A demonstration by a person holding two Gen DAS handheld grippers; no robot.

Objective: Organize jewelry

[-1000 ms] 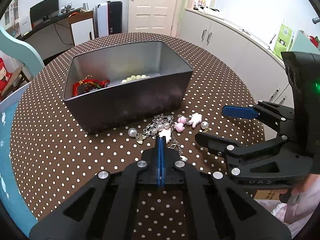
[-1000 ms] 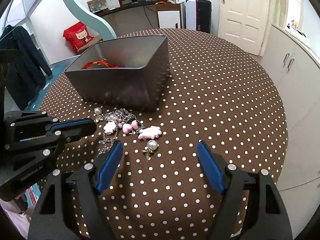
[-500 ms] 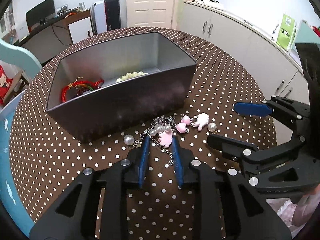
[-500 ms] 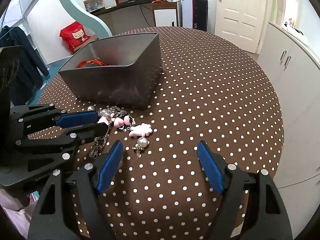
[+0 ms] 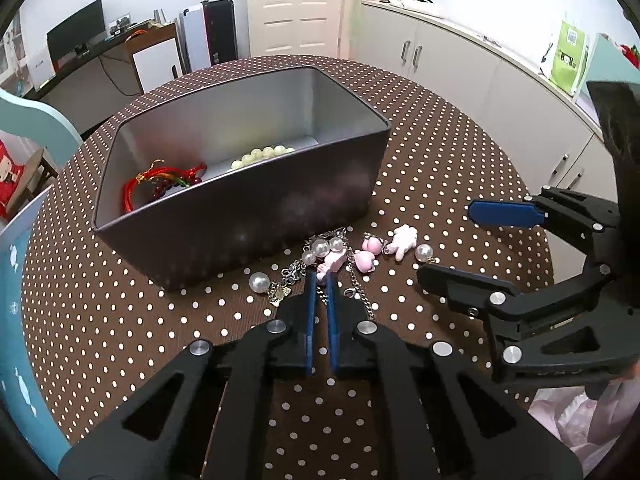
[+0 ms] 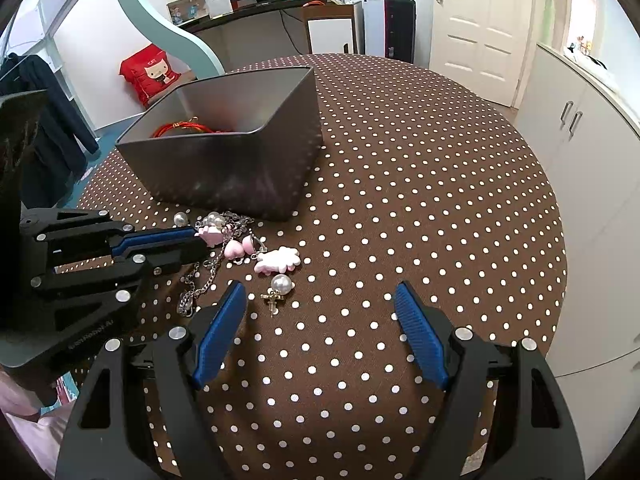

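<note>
Our left fingers (image 5: 320, 276) have just been closing and now stand nearly together, pinched on a pink charm (image 5: 331, 262) at the near edge of the jewelry tangle; in the right wrist view the blue pads (image 6: 160, 236) meet that same charm (image 6: 212, 236) at its side. Whether the grip is firm enough to lift we cannot tell, since the charm lies on the counter (image 6: 400, 160) with nothing raised.

Our right fingers (image 6: 320, 328) stand wide apart and hold nothing, hovering over bare polka-dot cloth just beside a pearl earring (image 6: 280, 286).

Around the pinched charm lies the rest of the loose cluster: a silver chain (image 5: 356, 284) running back toward us, several pearls (image 5: 320, 247), two pink hearts (image 5: 368, 254), a pale pink hand-shaped charm (image 5: 402, 242) and a lone pearl (image 5: 258, 281) to the left. All of it sits just in front of the grey metal box (image 5: 240, 216), close to its near wall.

Inside the box we see a red cord bracelet (image 5: 160, 182) and a strand of pale green beads (image 5: 260, 156), so we judge part of the sorting done. The whole charm-and-chain cluster and the pearl earrings are left to move; we judge the task perhaps halfway, with this pick only beginning.
</note>
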